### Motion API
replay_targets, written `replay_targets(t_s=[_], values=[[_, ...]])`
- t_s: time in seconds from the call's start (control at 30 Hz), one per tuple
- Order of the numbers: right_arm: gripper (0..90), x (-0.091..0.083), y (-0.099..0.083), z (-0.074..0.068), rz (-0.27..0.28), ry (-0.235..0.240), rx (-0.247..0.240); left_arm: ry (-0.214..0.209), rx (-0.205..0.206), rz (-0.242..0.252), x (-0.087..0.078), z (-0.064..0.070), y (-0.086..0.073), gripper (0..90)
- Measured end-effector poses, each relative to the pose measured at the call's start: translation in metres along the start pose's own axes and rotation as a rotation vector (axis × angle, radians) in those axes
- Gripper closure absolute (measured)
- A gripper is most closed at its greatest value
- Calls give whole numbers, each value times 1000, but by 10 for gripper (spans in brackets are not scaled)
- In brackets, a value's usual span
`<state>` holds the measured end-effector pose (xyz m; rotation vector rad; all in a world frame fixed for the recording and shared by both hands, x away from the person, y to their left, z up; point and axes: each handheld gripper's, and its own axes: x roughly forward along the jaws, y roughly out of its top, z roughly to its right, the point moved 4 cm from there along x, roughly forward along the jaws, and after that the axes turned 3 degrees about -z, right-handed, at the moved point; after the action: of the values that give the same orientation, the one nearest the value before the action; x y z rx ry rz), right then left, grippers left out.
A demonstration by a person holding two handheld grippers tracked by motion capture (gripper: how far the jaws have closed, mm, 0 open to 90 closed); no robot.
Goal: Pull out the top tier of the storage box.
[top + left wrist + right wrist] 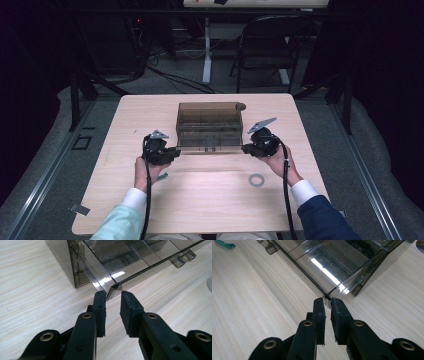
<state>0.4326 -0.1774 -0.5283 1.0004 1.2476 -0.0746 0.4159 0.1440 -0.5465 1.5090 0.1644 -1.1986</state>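
Observation:
A smoky transparent drawer cabinet [209, 116] stands mid-table with its lower drawer [210, 148] pulled out toward me. My left gripper [176, 151] is at the drawer's front left corner. In the left gripper view its jaws [113, 293] stand apart, straddling that corner of the drawer [120, 260] without visibly pressing it. My right gripper [245, 148] is at the front right corner. In the right gripper view its jaws [327, 300] are nearly together, pinching the thin corner edge of the drawer [329, 262].
A grey ring [256, 179] lies on the wooden table [210, 210] near my right hand. A small green piece [163, 176] lies by my left hand. The drawer's pull tab [183, 258] juts from its front. A black chair [270, 45] stands beyond the table.

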Motion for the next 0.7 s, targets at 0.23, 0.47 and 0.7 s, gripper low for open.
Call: replay_targets(t_s=[0.23, 0.47, 0.7], values=[[798, -1, 1, 0, 6, -2, 2, -5, 3, -22, -1, 0, 2, 687], [696, -6, -1, 3, 18, -6, 8, -4, -14, -52, -4, -5, 0, 530], [532, -7, -9, 7, -12, -4, 21, 7, -29, -70, -10, -8, -4, 365]])
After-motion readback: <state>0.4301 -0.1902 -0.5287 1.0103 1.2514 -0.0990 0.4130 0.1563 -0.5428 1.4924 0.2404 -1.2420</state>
